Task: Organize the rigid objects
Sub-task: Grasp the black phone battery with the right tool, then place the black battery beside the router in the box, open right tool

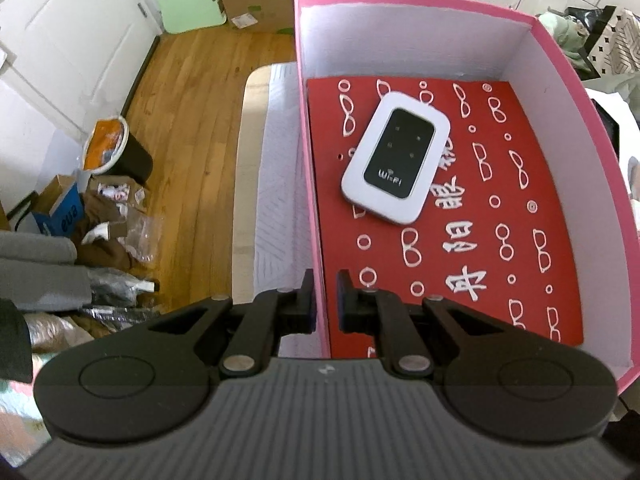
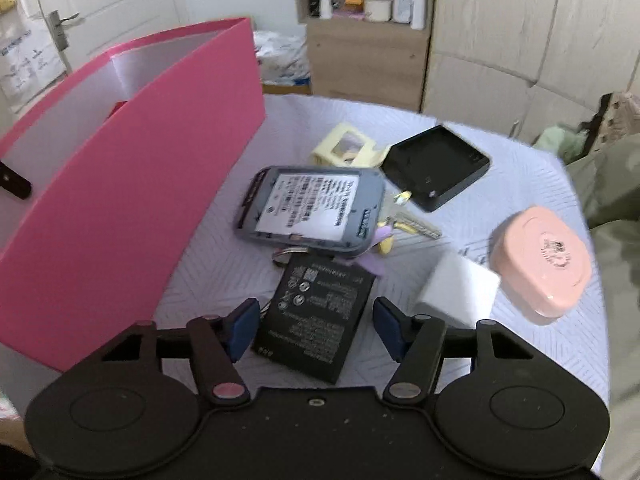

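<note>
Left fingers (image 1: 324, 300) clamp pink box wall (image 1: 308, 200); right fingers (image 2: 314, 330) gape over quilted table (image 2: 500, 184).

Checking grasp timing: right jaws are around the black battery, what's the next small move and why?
Probably close the right gripper on the black battery. It lies flat on the table between the jaws, which straddle its long edges with a gap on each side, so nothing is gripped yet. The left gripper is shut on the pink box wall, steadying it for the drop.
</note>
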Motion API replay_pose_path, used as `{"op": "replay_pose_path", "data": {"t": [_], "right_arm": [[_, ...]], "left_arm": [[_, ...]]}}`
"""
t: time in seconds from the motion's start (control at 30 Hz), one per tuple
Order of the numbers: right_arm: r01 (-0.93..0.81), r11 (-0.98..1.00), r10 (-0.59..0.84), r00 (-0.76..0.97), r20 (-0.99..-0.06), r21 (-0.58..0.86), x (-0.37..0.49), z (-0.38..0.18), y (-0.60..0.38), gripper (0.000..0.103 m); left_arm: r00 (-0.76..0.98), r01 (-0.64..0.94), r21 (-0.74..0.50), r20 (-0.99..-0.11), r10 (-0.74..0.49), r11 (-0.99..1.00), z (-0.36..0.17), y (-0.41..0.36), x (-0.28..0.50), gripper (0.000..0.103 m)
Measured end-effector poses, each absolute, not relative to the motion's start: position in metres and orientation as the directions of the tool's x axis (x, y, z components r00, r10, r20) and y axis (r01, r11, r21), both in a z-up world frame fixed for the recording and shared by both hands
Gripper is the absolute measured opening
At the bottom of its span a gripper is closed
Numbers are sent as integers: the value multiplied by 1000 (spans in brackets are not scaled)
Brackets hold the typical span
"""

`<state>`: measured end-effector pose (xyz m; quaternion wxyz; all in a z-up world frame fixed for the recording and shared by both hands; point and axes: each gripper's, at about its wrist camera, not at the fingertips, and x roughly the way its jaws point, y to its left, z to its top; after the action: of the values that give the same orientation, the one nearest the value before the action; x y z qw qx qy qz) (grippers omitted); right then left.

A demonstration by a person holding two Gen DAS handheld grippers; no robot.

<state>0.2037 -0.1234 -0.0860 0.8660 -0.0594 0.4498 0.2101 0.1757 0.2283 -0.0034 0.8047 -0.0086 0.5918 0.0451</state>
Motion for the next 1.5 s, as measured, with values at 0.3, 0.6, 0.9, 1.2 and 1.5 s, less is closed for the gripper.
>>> {"op": "replay_pose_path", "data": {"t": [0.3,0.6,0.9,1.2,1.5], "right_arm": [[-400,907,348,542,-765,129,194,-62,-137,21],[-391,918,279,535,-797,59,177,-64,-124,49],[-368,928,248,494,-833,58,192,-81,-119,64],[-414,909,273,489,-828,55,189,-76,-116,55],[-452,892,293,570,-768,5,176,-21,-118,55]], "left_arm": [[312,33,43,-950,31,999,2,232,185,7],[344,94,29,-939,-5,995,1,235,179,8],[357,84,16,-934,-15,996,1,237,177,9],[354,77,-4,-935,-31,997,1,241,176,9],[355,85,-1,-935,-31,996,0,239,177,9]]}}
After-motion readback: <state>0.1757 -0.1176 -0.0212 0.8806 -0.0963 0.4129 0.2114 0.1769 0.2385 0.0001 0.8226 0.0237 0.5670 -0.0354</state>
